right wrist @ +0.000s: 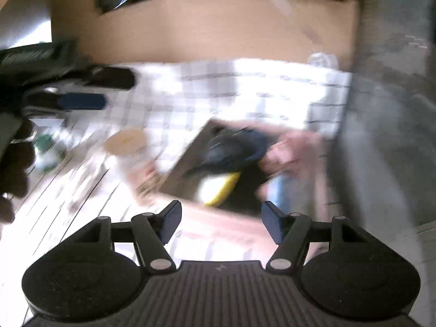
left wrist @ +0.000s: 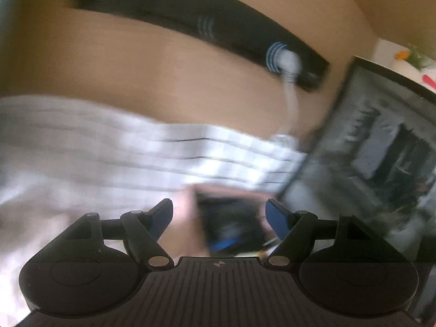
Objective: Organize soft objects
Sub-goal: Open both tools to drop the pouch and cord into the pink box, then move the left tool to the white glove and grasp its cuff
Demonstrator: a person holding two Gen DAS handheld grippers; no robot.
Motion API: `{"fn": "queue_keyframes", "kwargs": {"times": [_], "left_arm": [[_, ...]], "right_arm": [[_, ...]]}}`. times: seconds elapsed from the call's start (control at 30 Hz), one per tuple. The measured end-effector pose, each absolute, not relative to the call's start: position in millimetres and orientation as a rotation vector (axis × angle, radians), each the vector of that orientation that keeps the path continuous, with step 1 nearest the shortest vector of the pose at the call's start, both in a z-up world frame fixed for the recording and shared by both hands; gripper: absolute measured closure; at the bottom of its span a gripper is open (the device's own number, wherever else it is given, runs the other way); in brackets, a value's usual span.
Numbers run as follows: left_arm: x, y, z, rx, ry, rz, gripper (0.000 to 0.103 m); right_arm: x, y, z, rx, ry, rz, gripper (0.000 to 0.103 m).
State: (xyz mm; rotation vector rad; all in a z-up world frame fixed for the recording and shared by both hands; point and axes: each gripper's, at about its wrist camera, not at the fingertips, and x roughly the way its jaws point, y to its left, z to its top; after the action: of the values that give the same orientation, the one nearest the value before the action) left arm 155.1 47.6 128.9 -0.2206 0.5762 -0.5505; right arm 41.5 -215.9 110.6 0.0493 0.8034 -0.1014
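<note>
Both hand-held grippers, left [left wrist: 219, 212] and right [right wrist: 221, 215], were seen wide open and empty. Dark blue soft items [right wrist: 234, 147] lay in a shallow brown box [right wrist: 185, 163] on the white checked cloth [right wrist: 207, 87], ahead of the right gripper. A release seemed just finished; another soft piece would need picking next.

Motion blur smears the dark soft objects [right wrist: 234, 147] in the box [right wrist: 188, 169] beyond telling

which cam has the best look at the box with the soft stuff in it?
Right wrist. The box sits ahead of the open right gripper on the checked cloth, with its dark-blue and yellow-white contents visible, though blurred. Left wrist catches only a smeared, partial box just beyond the open left gripper.
</note>
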Motion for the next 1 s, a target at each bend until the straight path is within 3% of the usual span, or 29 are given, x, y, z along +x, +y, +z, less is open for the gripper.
{"fn": "queue_keyframes", "kwargs": {"times": [0.17, 0.3, 0.67, 0.9, 0.93, 1.0], "left_arm": [[116, 126, 66, -0.098, 0.694, -0.232, 0.023], [123, 178, 42, -0.179, 0.763, -0.116, 0.023], [237, 150, 26, -0.002, 0.802, -0.109, 0.025], [242, 144, 10, 0.007, 0.837, -0.08, 0.023], [241, 142, 9, 0.021, 0.835, -0.079, 0.024], [237, 139, 7, 0.047, 0.844, -0.114, 0.036]], "right_arm": [[52, -157, 87, 0.01, 0.877, 0.011, 0.037], [62, -108, 74, -0.012, 0.923, 0.09, 0.037], [47, -44, 68, -0.207, 0.935, 0.165, 0.033], [46, -75, 64, -0.144, 0.962, 0.079, 0.033], [46, -78, 65, -0.135, 0.962, 0.073, 0.033], [48, -82, 65, -0.121, 0.958, 0.071, 0.033]]}}
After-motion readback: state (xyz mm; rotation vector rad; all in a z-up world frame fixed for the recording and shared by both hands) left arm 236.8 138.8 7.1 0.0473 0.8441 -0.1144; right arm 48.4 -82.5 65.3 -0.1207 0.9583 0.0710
